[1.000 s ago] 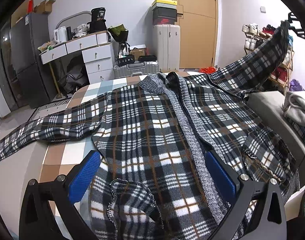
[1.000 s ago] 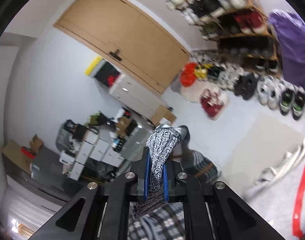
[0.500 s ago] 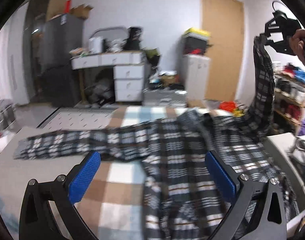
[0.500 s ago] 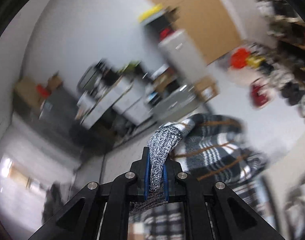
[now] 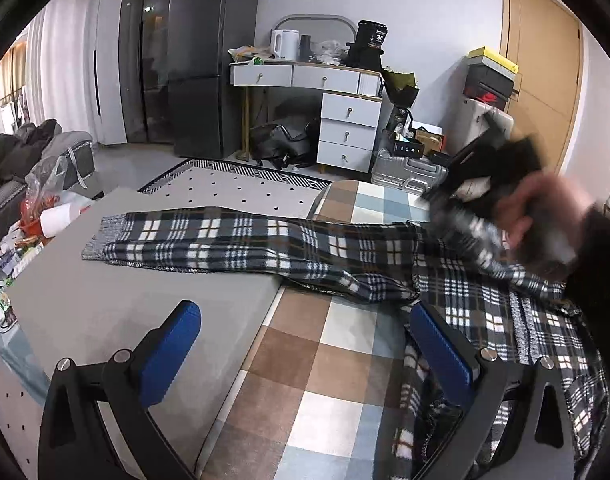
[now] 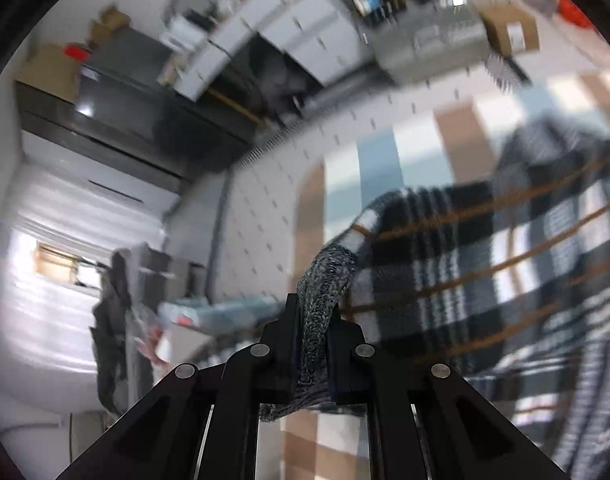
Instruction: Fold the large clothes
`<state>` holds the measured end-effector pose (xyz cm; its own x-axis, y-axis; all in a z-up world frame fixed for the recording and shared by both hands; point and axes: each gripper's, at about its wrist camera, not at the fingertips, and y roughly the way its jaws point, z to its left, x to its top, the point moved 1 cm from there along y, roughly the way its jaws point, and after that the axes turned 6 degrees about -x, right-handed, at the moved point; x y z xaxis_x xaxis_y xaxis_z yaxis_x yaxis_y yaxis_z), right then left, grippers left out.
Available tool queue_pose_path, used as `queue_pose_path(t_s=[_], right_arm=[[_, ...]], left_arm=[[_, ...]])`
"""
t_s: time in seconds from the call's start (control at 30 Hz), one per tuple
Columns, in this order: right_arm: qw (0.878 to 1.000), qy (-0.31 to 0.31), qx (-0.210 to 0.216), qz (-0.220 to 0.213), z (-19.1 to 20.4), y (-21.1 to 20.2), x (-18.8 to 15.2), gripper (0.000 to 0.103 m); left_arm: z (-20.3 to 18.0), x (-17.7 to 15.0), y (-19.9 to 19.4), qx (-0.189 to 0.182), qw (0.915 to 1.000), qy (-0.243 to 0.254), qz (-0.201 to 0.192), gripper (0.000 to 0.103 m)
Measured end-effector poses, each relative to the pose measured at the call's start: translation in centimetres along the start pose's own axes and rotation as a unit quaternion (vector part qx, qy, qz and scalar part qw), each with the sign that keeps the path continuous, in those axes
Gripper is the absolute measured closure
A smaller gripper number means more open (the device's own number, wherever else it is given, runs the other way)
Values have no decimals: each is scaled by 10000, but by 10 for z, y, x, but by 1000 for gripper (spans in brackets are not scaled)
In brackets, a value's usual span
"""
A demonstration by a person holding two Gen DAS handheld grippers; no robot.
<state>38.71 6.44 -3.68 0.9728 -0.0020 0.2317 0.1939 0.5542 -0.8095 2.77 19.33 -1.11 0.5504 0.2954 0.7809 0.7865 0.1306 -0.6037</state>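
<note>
While clamped on the knit cuff [image 6: 320, 280] of one sleeve, right gripper [image 6: 312, 344] fingers together on the grey ribbing, carrying that sleeve in over the plaid jacket [image 5: 501, 312], which lies spread on a checked blanket [image 5: 337, 364] at 3 o'clock of the left view. Sleeve-fold step in hand, judged barely begun. Other sleeve [image 5: 209, 240] stretched flat toward 10 o'clock, out onto the grey counter [image 5: 117, 304]. Left gripper [image 5: 305, 352] hovering empty, blue fingers [image 5: 171, 350] wide apart above blanket and counter. Next, probably: laying the held cuff across the chest, letting go, then reaching with the left for the far cuff at 10 o'clock.
</note>
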Motion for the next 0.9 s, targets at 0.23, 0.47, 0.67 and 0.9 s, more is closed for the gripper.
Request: queue_pose_path(t_s=[0.23,0.47,0.67,0.9], right_arm=[[9970,-184,-173,728,-8,73,-6,63],[9893,-1003,1045,-161,-10,-34,-21,16],[9876,-460,1298,-759,-89,-131,-82,8],[9662,-727,1211,-2158,-139,-214,-209,0]], left_arm=[[-4,-1,1,-136,9996,233,-5,1],[5,1,10,-90,9999,87,119,1],[3,-1,14,9,9999,91,135,1],[-2,-9,18,-150,9996,122,183,1]])
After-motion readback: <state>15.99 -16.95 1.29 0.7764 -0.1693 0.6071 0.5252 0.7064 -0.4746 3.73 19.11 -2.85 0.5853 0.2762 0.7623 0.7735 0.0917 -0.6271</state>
